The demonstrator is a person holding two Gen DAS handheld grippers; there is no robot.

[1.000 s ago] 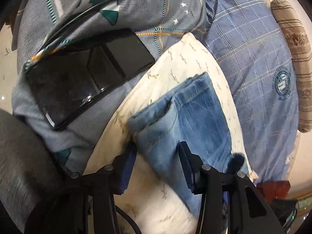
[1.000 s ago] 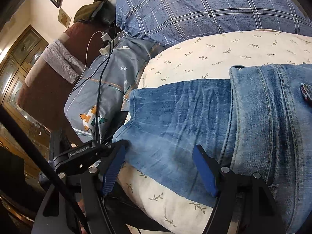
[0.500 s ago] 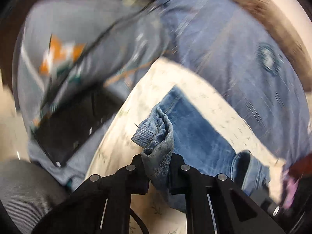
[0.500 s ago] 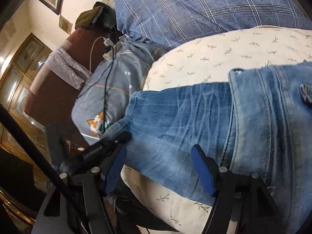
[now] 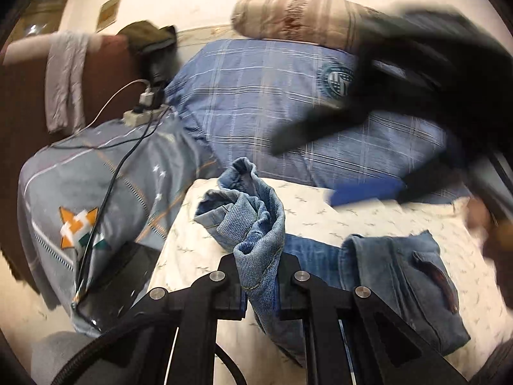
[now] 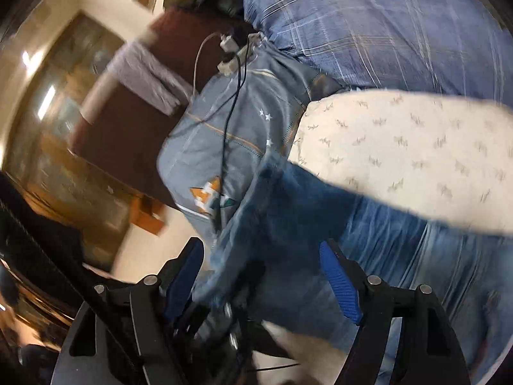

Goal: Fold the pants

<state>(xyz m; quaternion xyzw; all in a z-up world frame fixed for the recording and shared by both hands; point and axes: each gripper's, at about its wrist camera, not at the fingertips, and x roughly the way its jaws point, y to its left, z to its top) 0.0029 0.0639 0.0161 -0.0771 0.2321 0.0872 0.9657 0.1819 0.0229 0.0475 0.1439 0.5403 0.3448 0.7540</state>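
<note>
Blue denim pants [image 5: 400, 276] lie partly folded on a cream leaf-print pillow [image 5: 320, 211]. My left gripper [image 5: 259, 285] is shut on the bunched leg end of the pants [image 5: 253, 221] and holds it lifted above the pillow. My right gripper [image 6: 263, 282] is open, its blue pads on either side of the raised denim [image 6: 288, 224], without pinching it. The right gripper also shows as a dark blur in the left wrist view [image 5: 400, 102], above the pillow. The waistband and back pocket [image 5: 429, 276] lie flat at the right.
A blue plaid pillow [image 5: 256, 102] and a striped bolster [image 5: 295, 16] lie behind. A grey patterned pillow [image 5: 96, 186] with cables and a power strip [image 5: 144, 112] sits at the left. A dark flat panel [image 5: 121, 276] rests at its lower edge. A brown headboard [image 6: 128, 128] stands beyond.
My left gripper has closed on the leg end and lifted it up off the pillow. My right gripper has stayed open and swung over the raised denim; both views are blurred by motion.
</note>
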